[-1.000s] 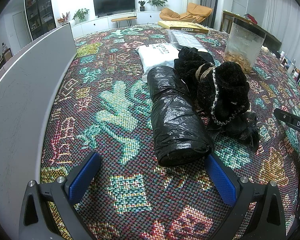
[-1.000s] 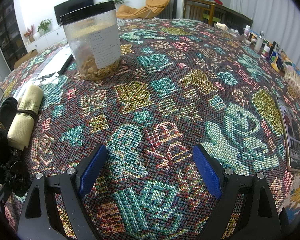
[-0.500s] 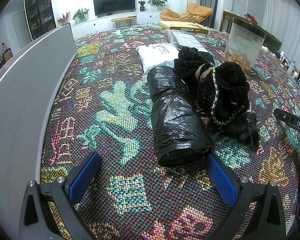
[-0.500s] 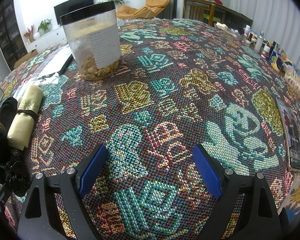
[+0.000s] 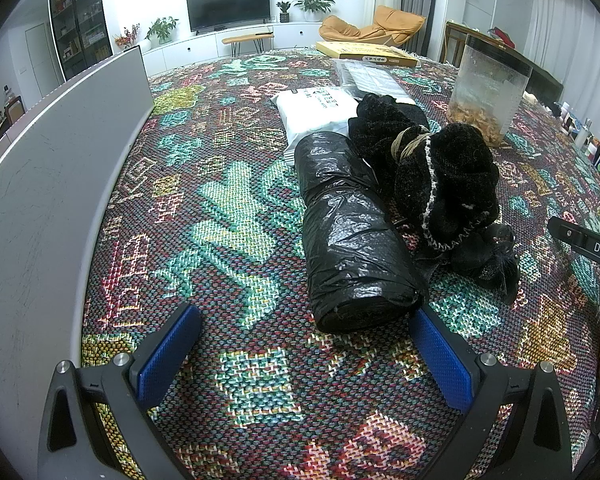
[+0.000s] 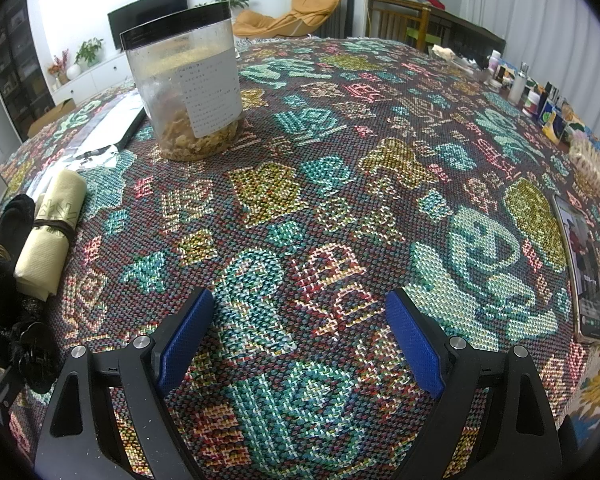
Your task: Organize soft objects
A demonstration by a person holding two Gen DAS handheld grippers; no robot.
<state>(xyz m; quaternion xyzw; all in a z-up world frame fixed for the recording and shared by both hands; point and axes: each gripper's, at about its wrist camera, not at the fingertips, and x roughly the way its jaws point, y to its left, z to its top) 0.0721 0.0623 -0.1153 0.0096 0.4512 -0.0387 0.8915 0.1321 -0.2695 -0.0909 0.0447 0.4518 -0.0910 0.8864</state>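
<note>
Both grippers spread wide and holding nothing above a patterned woven tablecloth.

The left gripper (image 5: 304, 356) hovers with its blue pads (image 5: 168, 354) apart, the right-hand pad just beside the near end of a rolled black plastic bag (image 5: 350, 232). Against that roll lies a black knitted bundle (image 5: 440, 176) tied with cord, a white mailer pouch (image 5: 316, 110) behind them. The right gripper (image 6: 300, 344) stands equally spread over bare tablecloth (image 6: 340, 184); a cream fabric roll (image 6: 52, 232) lies far left, a clear lidded jar (image 6: 188, 88) beyond.
</note>
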